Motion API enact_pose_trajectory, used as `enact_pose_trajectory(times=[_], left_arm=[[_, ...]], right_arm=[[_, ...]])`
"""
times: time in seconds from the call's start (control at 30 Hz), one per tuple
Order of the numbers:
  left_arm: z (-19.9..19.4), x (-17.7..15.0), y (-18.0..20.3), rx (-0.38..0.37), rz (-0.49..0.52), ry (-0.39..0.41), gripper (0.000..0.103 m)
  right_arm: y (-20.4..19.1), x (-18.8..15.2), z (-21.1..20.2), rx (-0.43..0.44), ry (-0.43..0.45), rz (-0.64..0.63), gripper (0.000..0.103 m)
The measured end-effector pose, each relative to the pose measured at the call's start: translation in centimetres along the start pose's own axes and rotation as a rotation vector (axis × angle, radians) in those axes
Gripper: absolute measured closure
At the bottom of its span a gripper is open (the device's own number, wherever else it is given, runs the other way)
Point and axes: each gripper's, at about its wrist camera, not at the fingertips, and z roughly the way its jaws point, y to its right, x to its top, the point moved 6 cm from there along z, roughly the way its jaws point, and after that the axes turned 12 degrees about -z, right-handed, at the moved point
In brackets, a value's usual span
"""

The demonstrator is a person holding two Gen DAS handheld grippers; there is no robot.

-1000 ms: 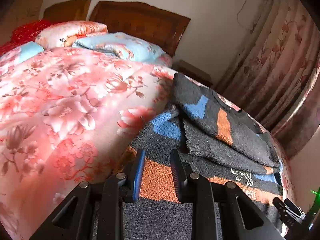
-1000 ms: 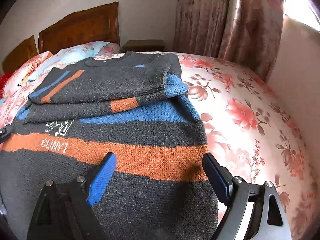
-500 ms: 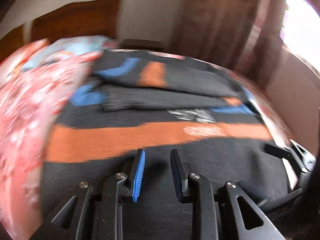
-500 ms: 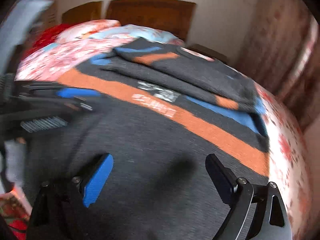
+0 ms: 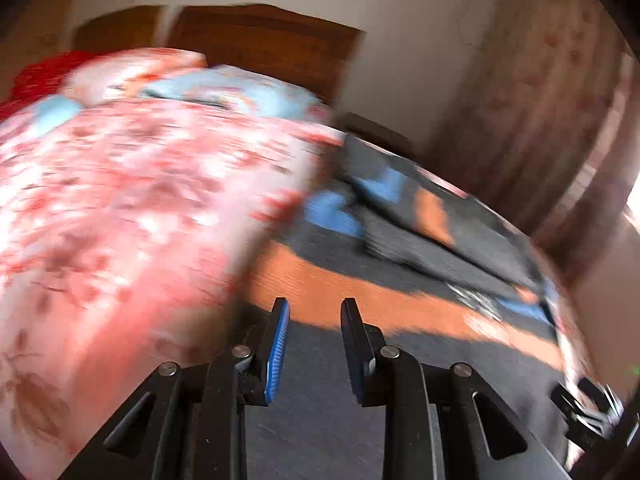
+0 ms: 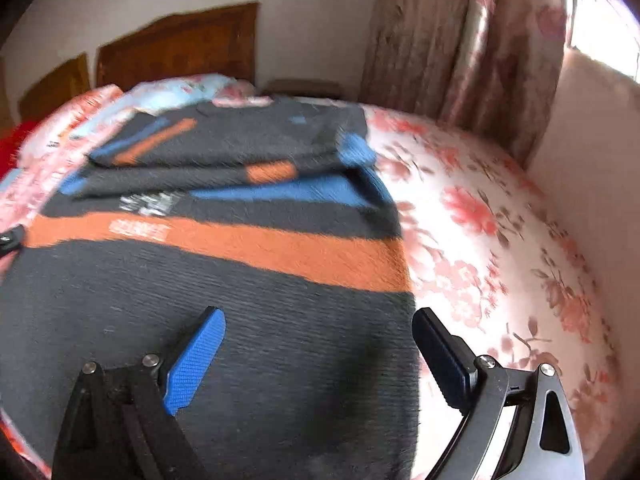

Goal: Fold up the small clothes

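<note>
A dark grey knit sweater (image 6: 240, 312) with orange and blue stripes lies flat on the bed, both sleeves folded across its upper part. It also shows in the left wrist view (image 5: 400, 380), blurred. My left gripper (image 5: 314, 312) hovers over the sweater's lower left part, jaws a narrow gap apart and empty. My right gripper (image 6: 318, 320) is wide open and empty over the sweater's lower right part, its right finger near the side edge. The right gripper's tip (image 5: 588, 404) shows at the lower right of the left wrist view.
The bed carries a pink floral cover (image 6: 500, 240) (image 5: 120, 220). Pillows (image 5: 224, 88) and a wooden headboard (image 6: 180, 48) stand at the far end. Floral curtains (image 6: 460, 40) and a wall (image 6: 592, 152) run along the right side.
Both views swung sideways and back with blur. The left gripper now sits at the sweater's left edge, the right near its right edge. Neither jaw opening has changed.
</note>
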Motion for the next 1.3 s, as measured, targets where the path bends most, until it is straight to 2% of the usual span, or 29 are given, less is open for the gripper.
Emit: enact_pose_trajectory(times=[0.07,0.13,0.2,0.23,0.27,0.33,0.37,0.4,0.47,0.5,0.53,0.6,0.73,0.87,0.93,1.03,1.07,1.13,1.17,1.23,1.3], left_arm=[[0.3,-1.7,2.3,-0.094,0.089,-0.072,0.077],[0.8,-4.1,4.7,-0.137,0.209,-0.148,0.077],[1.2,-5.9,6.2,-0.131,0.308,-0.189,0.077],[1.0,-6.1,6.6,-0.100,0.362,-0.155,0.077],[1.2,-6.1,6.6,-0.089,0.378,-0.155,0.076],[0.9,-5.8,5.9,-0.082,0.359,-0.146,0.077],[0.8,-5.2,4.8,-0.045,0.322,-0.124,0.077],[0.5,-4.5,3.6,-0.028,0.283,-0.107,0.077],[0.2,-3.4,1.3,-0.067,0.192,-0.096,0.077],[0.0,-2.9,-0.1,-0.059,0.149,-0.074,0.077],[-0.3,-2.5,-1.1,-0.056,0.123,-0.055,0.081],[-0.7,-2.3,-1.8,-0.051,0.104,-0.041,0.081],[-0.9,-2.8,-1.2,0.033,0.152,-0.005,0.081],[-1.5,-3.1,-0.5,0.046,0.135,-0.030,0.081],[-2.3,-4.4,1.3,-0.005,0.200,-0.039,0.081],[-2.7,-7.4,5.0,-0.117,0.364,-0.082,0.080],[-2.5,-8.5,5.9,-0.134,0.414,-0.106,0.080],[-1.7,-9.5,6.0,-0.113,0.447,-0.133,0.080],[-1.8,-9.5,5.9,-0.119,0.455,-0.114,0.080],[-1.7,-8.9,5.1,-0.121,0.431,-0.112,0.080],[-1.5,-7.5,3.5,-0.071,0.361,-0.079,0.080]], right_arm=[[-3.5,0.7,-1.3,0.075,0.045,-0.111,0.000],[-7.0,0.8,-2.0,0.145,0.066,-0.236,0.000],[-10.0,0.2,-2.1,0.192,0.051,-0.352,0.000],[-10.9,-0.2,-1.9,0.192,0.036,-0.388,0.000],[-11.0,-0.5,-1.0,0.190,0.017,-0.399,0.000],[-10.0,-0.6,-0.3,0.215,0.008,-0.340,0.000],[-8.8,-0.6,0.1,0.209,-0.008,-0.301,0.000],[-7.6,-0.8,0.4,0.185,-0.017,-0.273,0.000],[-4.3,-1.3,0.8,0.106,-0.039,-0.194,0.000],[-2.4,-1.8,0.9,0.077,-0.049,-0.129,0.000],[-1.1,-2.1,1.0,0.063,-0.059,-0.080,0.000],[1.2,-3.0,1.0,0.067,-0.065,0.027,0.000],[0.4,-3.1,0.3,0.012,-0.052,-0.011,0.000],[0.1,-3.0,-0.5,-0.002,-0.051,-0.003,0.000],[-1.6,-2.4,-1.8,0.039,0.001,-0.037,0.000],[-6.4,-1.8,-2.7,0.137,0.048,-0.173,0.000],[-8.2,-1.8,-2.6,0.162,0.053,-0.236,0.000],[-10.3,-2.4,-2.1,0.158,0.043,-0.332,0.000],[-10.1,-2.4,-2.4,0.158,0.063,-0.328,0.000],[-8.9,-2.5,-2.0,0.172,0.039,-0.285,0.000],[-6.2,-2.8,-1.4,0.109,0.018,-0.213,0.000]])
